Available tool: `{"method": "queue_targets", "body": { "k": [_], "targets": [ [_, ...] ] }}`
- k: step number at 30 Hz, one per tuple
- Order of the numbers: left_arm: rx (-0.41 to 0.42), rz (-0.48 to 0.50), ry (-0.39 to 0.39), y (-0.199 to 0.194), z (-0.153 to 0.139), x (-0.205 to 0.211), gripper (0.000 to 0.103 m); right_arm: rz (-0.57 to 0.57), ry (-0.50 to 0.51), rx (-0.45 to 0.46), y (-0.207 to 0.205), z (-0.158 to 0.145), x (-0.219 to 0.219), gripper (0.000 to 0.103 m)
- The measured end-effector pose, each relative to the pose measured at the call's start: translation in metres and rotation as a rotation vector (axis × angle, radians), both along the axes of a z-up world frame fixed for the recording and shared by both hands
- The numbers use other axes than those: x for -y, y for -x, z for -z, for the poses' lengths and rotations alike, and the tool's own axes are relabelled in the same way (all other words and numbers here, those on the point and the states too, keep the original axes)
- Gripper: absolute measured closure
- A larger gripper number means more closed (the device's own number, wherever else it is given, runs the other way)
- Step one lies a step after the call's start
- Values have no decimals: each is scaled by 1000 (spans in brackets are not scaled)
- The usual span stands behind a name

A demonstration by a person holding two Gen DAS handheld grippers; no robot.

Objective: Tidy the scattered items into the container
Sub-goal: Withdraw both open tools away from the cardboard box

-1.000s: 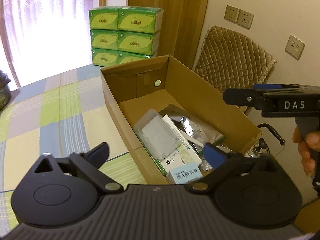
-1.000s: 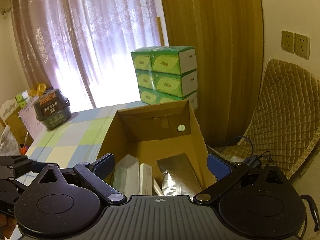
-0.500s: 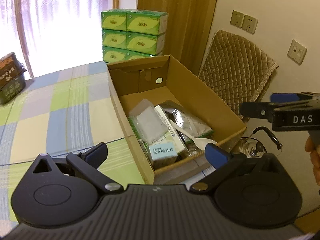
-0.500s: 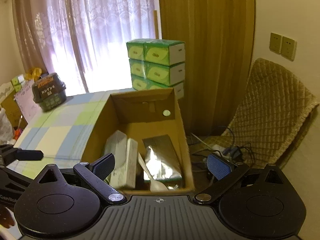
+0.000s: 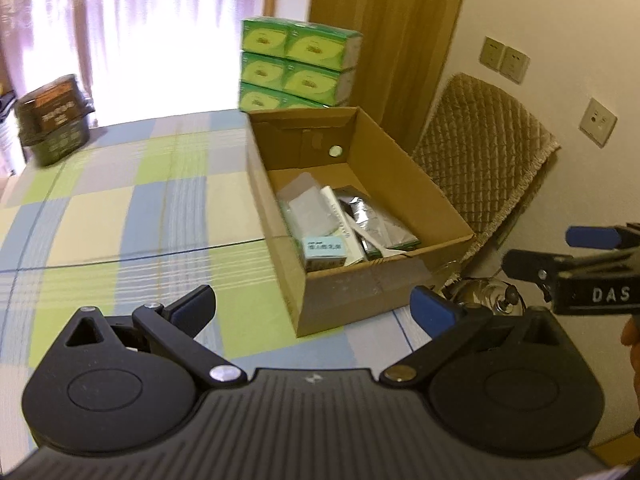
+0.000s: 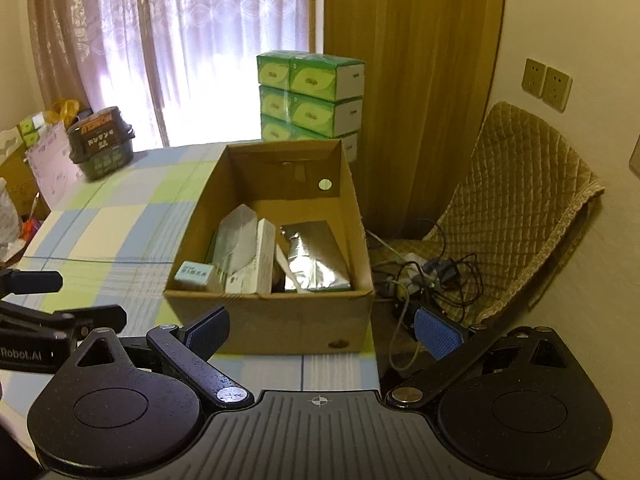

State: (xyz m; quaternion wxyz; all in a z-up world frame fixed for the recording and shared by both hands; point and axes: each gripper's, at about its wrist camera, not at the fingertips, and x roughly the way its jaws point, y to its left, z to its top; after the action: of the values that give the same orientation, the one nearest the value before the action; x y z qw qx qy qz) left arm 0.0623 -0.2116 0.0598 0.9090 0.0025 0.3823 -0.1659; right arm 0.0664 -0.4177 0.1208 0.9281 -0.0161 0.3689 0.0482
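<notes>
An open cardboard box [image 5: 400, 152] [image 6: 280, 320] stands at the table's right edge. Inside lie a clear plastic case [image 5: 306, 204] [image 6: 236, 240], a white carton [image 6: 262, 256], a silver foil pouch [image 5: 360, 212] [image 6: 316, 256] and a small pale blue box [image 5: 324, 248] [image 6: 194, 274]. My left gripper [image 5: 314, 312] is open and empty, back from the box's near wall. My right gripper [image 6: 324, 330] is open and empty too, in front of the box. The right gripper's fingers [image 5: 532, 268] reach in from the right of the left wrist view.
A checked blue, green and cream cloth [image 5: 120, 216] covers the table. A dark basket [image 5: 54, 124] [image 6: 100, 144] sits at the far left corner. Stacked green tissue boxes [image 6: 312, 96] stand behind the box. A quilted chair [image 6: 516, 196] and tangled cables [image 6: 424, 276] are to the right.
Both grippers have drawn back from the box and risen, so the whole box now shows in each view. Both stayed open and empty.
</notes>
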Motion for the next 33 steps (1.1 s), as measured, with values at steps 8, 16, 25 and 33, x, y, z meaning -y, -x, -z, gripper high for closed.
{"method": "queue_targets", "body": {
  "k": [8,16,25,33],
  "targets": [
    [-29,-47,56,23,-9,-18,1,-34,11,11,33,-14,-14,0],
    [-30,-39,46,37,-9,-21,1,-39,4,6,47,-14,-20,0],
    [-24,-42,48,41,-9,-24,1,-34,-4,-11,49,-8,-21,0],
    [-27,-33,44,39,-7,-21,1,-27,-7,-22,48,-5,-20,0]
  ]
}}
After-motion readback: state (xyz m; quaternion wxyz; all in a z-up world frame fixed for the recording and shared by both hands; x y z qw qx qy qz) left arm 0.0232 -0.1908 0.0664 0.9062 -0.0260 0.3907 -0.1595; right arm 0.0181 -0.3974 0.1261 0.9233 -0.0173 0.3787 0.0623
